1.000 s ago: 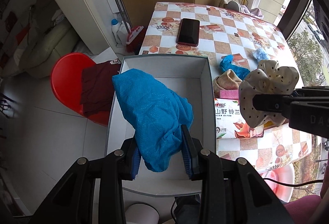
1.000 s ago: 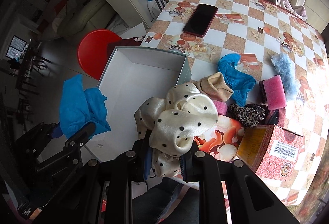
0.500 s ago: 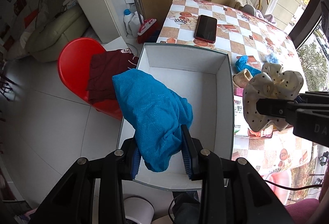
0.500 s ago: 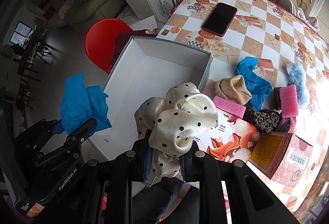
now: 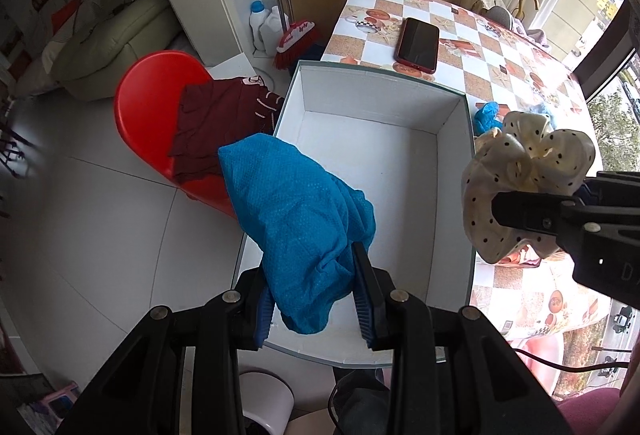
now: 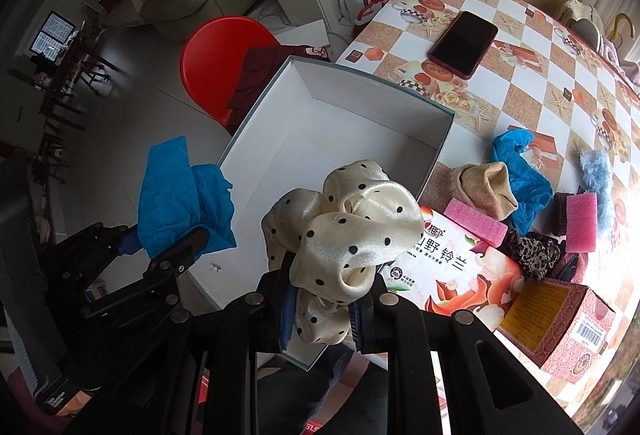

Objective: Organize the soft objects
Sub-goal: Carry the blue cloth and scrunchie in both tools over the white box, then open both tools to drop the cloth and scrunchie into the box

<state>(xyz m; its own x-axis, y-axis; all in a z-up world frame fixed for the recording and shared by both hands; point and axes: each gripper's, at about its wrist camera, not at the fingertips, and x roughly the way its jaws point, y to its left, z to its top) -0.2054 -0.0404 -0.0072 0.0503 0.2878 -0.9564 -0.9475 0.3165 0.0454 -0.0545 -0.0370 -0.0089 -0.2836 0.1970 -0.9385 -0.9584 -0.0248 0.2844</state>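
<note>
- The left gripper [image 5: 316,291] is clenched on a blue cloth [image 5: 296,211], which is bunched between the blue pads and hangs above the near-left corner of the white box [image 5: 454,171].
- The right gripper [image 6: 322,309] is clenched on a cream polka-dot scrunchie [image 6: 348,231], held above the box's near-right corner; in the left wrist view the scrunchie is seen at 3 o'clock of the cloth.
- The white box is seen open and bare inside, with its near end overhanging the table edge.
- A flat floral packet [image 6: 452,267] is seen on the chequered tablecloth [image 6: 528,83], just beside the box at 3 o'clock.
- A patterned red carton [image 6: 560,323] is seen at 4 o'clock of the packet.
- Beyond the packet, a cluster of soft things is laid out: a pink sponge [image 6: 476,221], a tan sock [image 6: 486,187], a crumpled blue cloth piece [image 6: 520,175], a leopard-print scrunchie [image 6: 528,253], a second pink sponge [image 6: 582,221] and a fluffy pale-blue item [image 6: 598,171].
- A dark phone [image 6: 464,43] is seen lying flat farther off, at 12 o'clock of the box.
- A red chair [image 5: 152,115] with a maroon garment [image 5: 216,131] on it is seen on the floor at 10 o'clock of the box.
</note>
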